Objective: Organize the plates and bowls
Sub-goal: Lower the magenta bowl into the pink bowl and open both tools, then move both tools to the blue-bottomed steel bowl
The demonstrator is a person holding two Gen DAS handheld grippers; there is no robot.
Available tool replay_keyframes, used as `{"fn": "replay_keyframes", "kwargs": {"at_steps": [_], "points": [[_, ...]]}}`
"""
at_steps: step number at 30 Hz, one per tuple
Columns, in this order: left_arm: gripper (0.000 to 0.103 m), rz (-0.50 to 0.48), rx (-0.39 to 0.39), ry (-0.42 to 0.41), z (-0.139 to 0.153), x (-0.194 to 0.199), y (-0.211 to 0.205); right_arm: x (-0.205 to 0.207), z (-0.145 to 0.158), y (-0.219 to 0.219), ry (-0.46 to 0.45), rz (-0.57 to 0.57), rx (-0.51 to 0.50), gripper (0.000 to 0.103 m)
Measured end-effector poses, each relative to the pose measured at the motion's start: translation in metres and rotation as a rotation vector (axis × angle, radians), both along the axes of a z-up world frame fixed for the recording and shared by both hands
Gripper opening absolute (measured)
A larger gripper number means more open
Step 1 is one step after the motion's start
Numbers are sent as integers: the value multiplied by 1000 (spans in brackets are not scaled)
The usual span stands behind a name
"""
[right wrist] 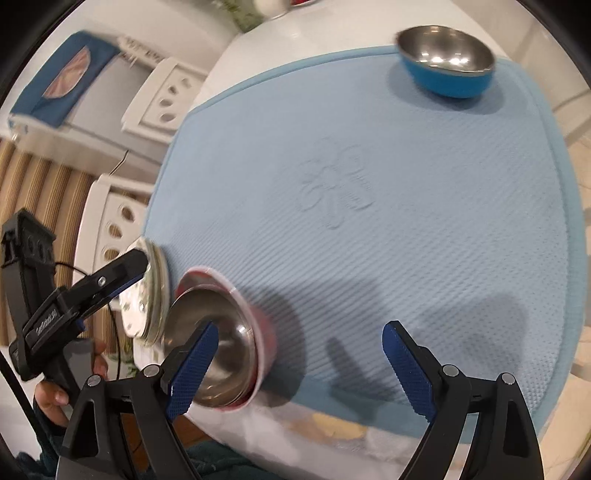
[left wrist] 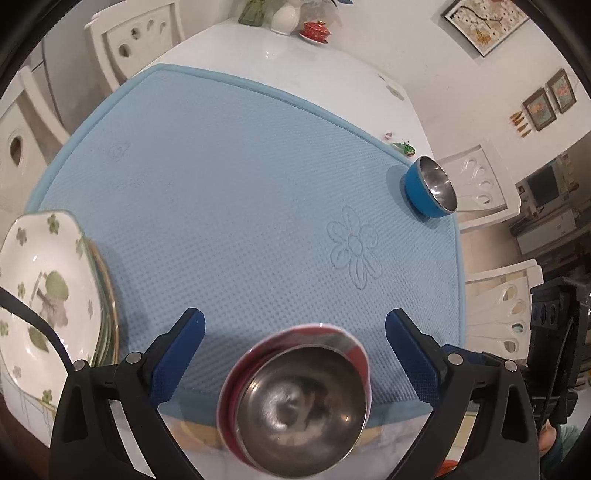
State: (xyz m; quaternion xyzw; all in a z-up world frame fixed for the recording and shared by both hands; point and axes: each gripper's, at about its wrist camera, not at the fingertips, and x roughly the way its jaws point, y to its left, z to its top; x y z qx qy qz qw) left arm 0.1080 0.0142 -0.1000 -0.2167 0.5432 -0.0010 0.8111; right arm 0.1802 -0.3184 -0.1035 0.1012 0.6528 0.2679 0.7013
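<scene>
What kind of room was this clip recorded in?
Most likely a home dining room: a white table under a blue mat, white carved chairs around it, framed pictures on the wall, and bowls and plates set out.

Left wrist view looks steeply down, close over red bowl (left wrist: 295, 398) at mat (left wrist: 236, 206) near edge; right wrist view looks down from its right, tilted; both share mat, red bowl (right wrist: 221, 343), blue bowl (left wrist: 430, 190) (right wrist: 447, 61), plates (left wrist: 48, 295) (right wrist: 147, 291)

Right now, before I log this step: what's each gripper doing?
Left gripper: open, holding nothing; the red bowl sits free between its fingers.
Right gripper: open, empty, beside that bowl.
</scene>
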Motion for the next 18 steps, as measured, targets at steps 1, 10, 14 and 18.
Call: {"fn": "replay_keyframes", "kwargs": {"at_steps": [1,10,14,18], "points": [[98,-7,2,-3,0,2,-4,3,0,-4,1,-15,1,89],[98,-140,54,-68,20,45,-45,46,18,-29,-68,-101,7,89],[98,-176,72,-79,25,68,-59,63,25,-40,-93,-136,7,89],[98,-124,14,-98,29,87,-59,78,26,-51,-73,-188,51,89]]}}
